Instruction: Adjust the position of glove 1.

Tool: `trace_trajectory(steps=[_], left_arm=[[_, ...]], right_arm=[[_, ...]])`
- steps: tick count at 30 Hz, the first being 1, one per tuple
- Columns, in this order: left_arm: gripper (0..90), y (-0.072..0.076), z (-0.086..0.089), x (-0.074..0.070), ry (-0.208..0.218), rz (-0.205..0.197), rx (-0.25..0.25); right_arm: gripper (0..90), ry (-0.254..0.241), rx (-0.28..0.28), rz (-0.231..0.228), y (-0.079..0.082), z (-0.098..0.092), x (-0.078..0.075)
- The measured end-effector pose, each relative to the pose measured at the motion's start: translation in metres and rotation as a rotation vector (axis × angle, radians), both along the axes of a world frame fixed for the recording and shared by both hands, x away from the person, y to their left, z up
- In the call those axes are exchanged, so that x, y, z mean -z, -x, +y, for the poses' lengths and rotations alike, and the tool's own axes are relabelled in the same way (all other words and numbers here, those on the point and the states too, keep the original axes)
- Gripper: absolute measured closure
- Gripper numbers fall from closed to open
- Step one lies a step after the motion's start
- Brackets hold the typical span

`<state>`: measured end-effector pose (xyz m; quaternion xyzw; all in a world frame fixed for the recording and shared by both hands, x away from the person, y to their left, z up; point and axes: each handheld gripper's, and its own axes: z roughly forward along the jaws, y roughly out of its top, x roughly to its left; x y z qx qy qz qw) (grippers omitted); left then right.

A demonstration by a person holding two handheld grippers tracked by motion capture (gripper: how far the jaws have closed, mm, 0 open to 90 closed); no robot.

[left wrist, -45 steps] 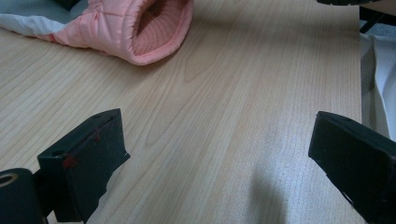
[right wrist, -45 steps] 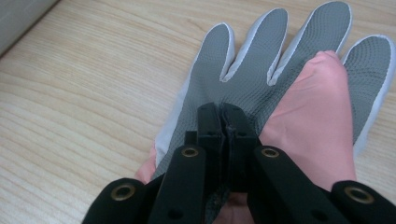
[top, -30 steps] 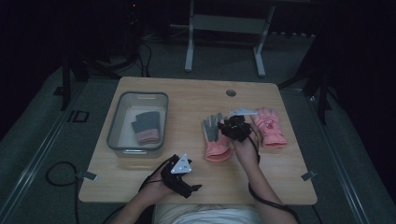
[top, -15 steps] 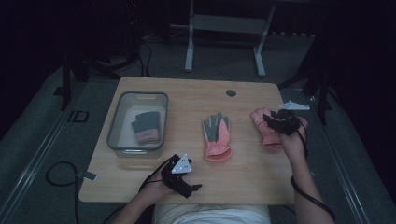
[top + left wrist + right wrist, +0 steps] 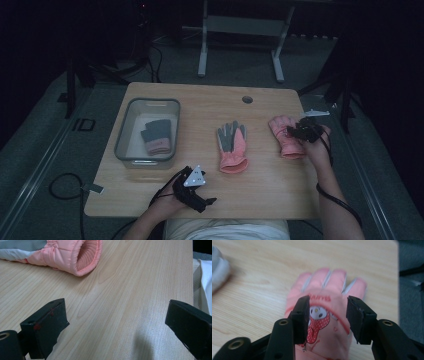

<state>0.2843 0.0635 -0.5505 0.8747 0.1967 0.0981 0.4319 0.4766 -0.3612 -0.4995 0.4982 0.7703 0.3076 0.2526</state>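
While the person's right hand hangs over the far-right pink glove (image 5: 286,139), the high view shows the right gripper (image 5: 305,132) at that glove's right edge, near the table's (image 5: 270,185) right rim; from up here I cannot tell how wide its jaws stand. A second pink glove (image 5: 232,146), grey palm up, lies in the middle of the table, well apart from the first. Left of it sits a clear bin (image 5: 123,145) with a dark glove (image 5: 157,136) inside. The left gripper (image 5: 194,192) rests near the table's near edge, below and left of the middle glove.

In the left gripper view, the jaws stand wide apart with only bare wood between them; the middle glove's ribbed cuff (image 5: 87,255) lies beyond them, untouched.

In the right gripper view, the jaws are partly open and have just been opening; between them, lower down, lies the back of the far-right glove (image 5: 327,315), with a cartoon face and a red spotted patch, its four fingers pointing away. The pads do not press on it, and whether they touch it I cannot tell.

Against a second ago, the right hand has swung from the middle glove across to the far-right one. The left gripper and both gloves have kept their places.
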Motion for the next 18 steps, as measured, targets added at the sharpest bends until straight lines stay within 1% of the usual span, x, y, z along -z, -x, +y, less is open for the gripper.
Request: trace_trajectory(steps=[1, 4, 7, 10, 13, 14, 15, 16, 17, 18], left_arm=[[3.6, 0.000, 0.000, 0.000, -0.001, 0.001, 0.000], [3.6, 0.000, 0.001, 0.000, 0.004, 0.003, 0.001], [3.6, 0.000, 0.001, 0.000, 0.002, 0.002, 0.002], [3.6, 0.000, 0.000, 0.000, 0.001, 0.002, 0.004], [3.6, 0.000, 0.000, 0.000, 0.000, 0.000, 0.003], [3.6, 0.000, 0.000, 0.000, -0.002, 0.000, 0.002], [3.6, 0.000, 0.000, 0.000, -0.002, 0.000, 0.002], [3.6, -0.001, 0.001, 0.000, -0.004, -0.004, -0.002], [3.6, -0.001, 0.001, 0.000, -0.004, -0.004, -0.002], [3.6, -0.001, 0.001, -0.001, 0.003, -0.007, -0.006]], right_arm=[[51.9, -0.005, 0.000, 0.014, -0.001, 0.001, 0.005], [49.7, 0.007, 0.005, 0.027, -0.001, 0.004, 0.018], [49.6, 0.041, -0.002, 0.011, 0.002, 0.009, 0.026], [52.8, 0.049, 0.000, 0.002, 0.004, 0.011, 0.031], [59.8, 0.042, 0.012, 0.002, 0.004, 0.011, 0.032], [64.1, 0.035, 0.025, 0.002, 0.004, 0.011, 0.032], [64.1, 0.035, 0.025, 0.002, 0.004, 0.011, 0.032], [73.0, 0.021, 0.038, 0.008, 0.003, 0.011, 0.033], [73.0, 0.021, 0.038, 0.008, 0.003, 0.011, 0.033], [78.5, 0.017, 0.047, 0.013, 0.002, 0.011, 0.032]])
